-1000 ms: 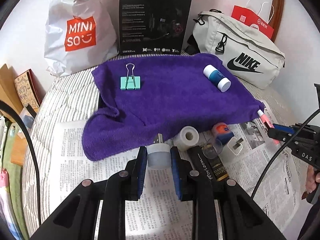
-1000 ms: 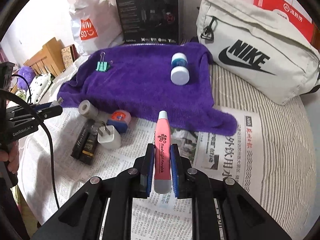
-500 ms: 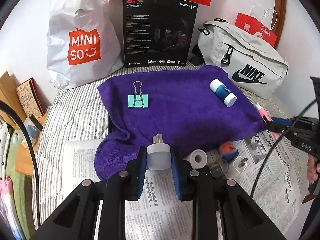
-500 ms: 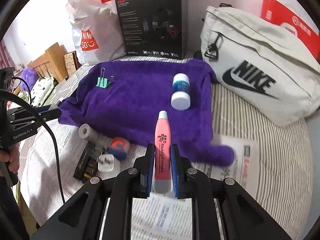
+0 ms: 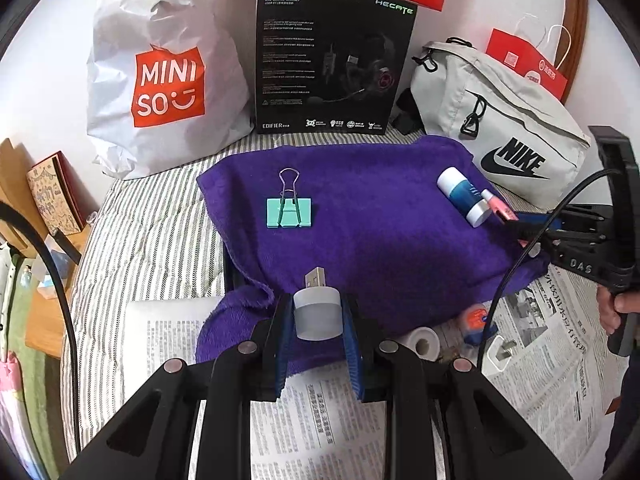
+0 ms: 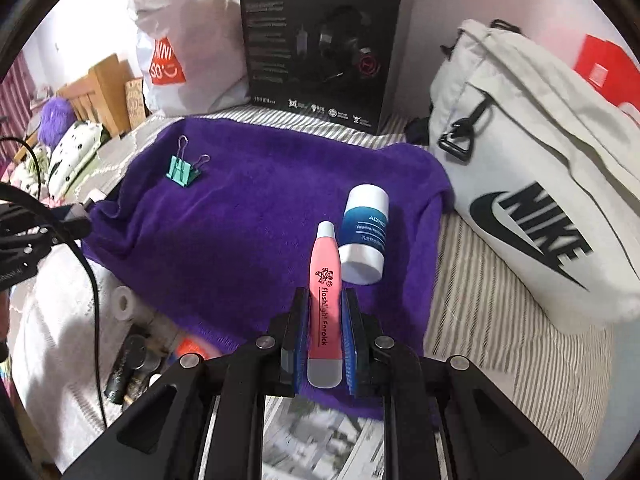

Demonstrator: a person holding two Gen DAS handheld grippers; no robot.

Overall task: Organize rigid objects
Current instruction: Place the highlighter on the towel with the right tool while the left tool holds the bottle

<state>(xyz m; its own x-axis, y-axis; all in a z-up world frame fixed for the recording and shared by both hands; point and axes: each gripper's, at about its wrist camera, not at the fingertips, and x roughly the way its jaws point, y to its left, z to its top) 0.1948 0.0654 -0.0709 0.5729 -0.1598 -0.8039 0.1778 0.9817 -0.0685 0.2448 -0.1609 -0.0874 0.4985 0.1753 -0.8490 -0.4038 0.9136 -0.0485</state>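
Note:
My left gripper (image 5: 318, 312) is shut on a small white USB plug light (image 5: 318, 314), held over the near edge of the purple towel (image 5: 372, 232). My right gripper (image 6: 325, 316) is shut on a pink flashlight earpick (image 6: 325, 300), its tip beside the blue and white tube (image 6: 366, 236) on the towel (image 6: 240, 216). A teal binder clip (image 5: 289, 211) lies on the towel's left part; it also shows in the right wrist view (image 6: 183, 170). The right gripper with the earpick (image 5: 498, 210) shows at the right of the left wrist view, next to the tube (image 5: 464, 196).
A Miniso bag (image 5: 164, 80), a black headset box (image 5: 328, 60) and a grey Nike bag (image 5: 504, 140) stand behind the towel. On the newspaper (image 5: 540, 352) lie a tape roll (image 5: 423, 344), an orange and blue item (image 5: 474, 318) and a white charger (image 5: 502, 356).
Both grippers have moved forward over the towel with their objects. The right gripper's earpick now reaches beside the tube.

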